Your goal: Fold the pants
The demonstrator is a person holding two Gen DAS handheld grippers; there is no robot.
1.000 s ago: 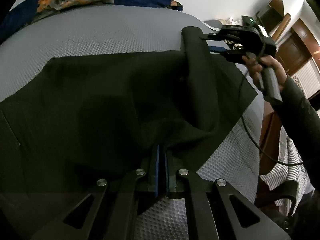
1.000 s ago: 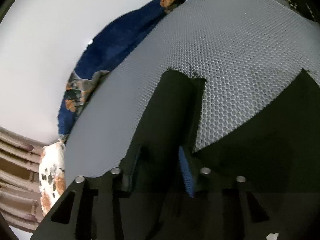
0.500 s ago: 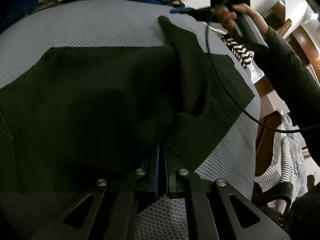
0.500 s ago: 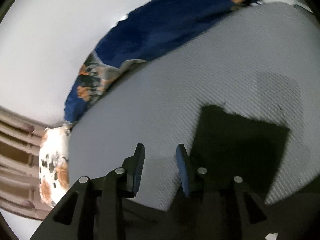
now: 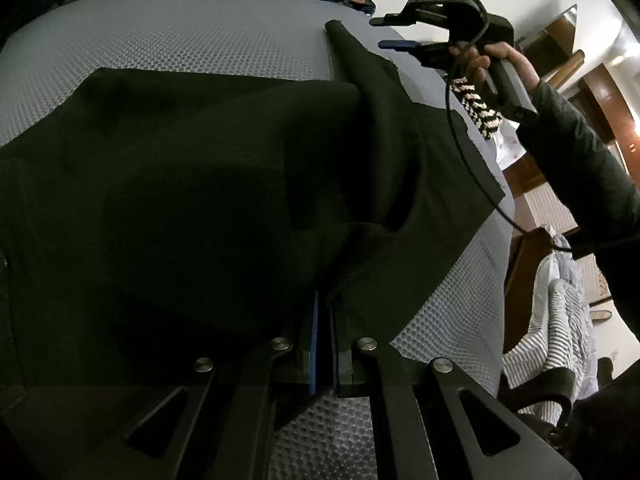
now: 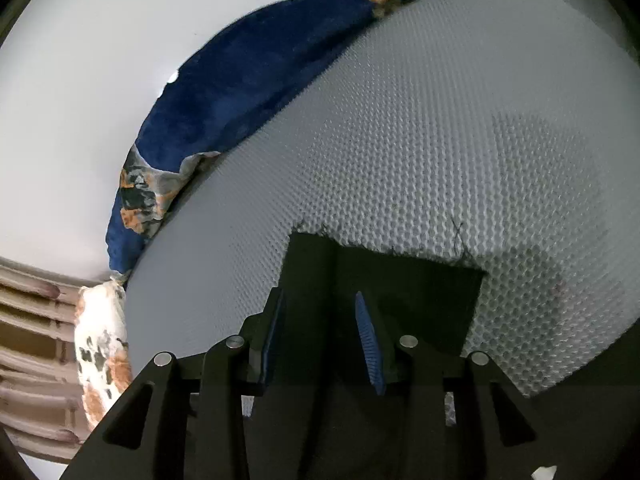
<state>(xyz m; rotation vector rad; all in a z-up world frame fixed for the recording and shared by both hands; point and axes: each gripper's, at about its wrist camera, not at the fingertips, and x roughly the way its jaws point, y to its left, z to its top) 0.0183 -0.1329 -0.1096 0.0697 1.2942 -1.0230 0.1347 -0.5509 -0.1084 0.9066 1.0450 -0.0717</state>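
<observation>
Pants [image 5: 208, 184], black and loosely spread, lie across the grey honeycomb-textured mattress [image 5: 168, 36], reaching its right edge, with 1 leg end running toward the far edge. The left gripper [image 5: 322, 320] is clamped on a bunched fold of the cloth near the mattress's near edge, its 2 blue pads pressed together. The right gripper [image 5: 394, 32] hangs above the far leg end with its jaws apart and nothing between them; in its own view the frayed hem [image 6: 384, 256] lies flat below the spread fingers [image 6: 370, 340].

With only 1 pinch holding, a pull from the left could drag the free leg askew and leave the ridge down the middle as a crease, I judge. The cable [image 5: 472, 168] dangling over the cloth could also snag it.

A blue patterned blanket [image 6: 248, 80] edges the mattress's far side against a white wall. Striped fabric [image 5: 560, 328] and wooden furniture stand off the right edge.
</observation>
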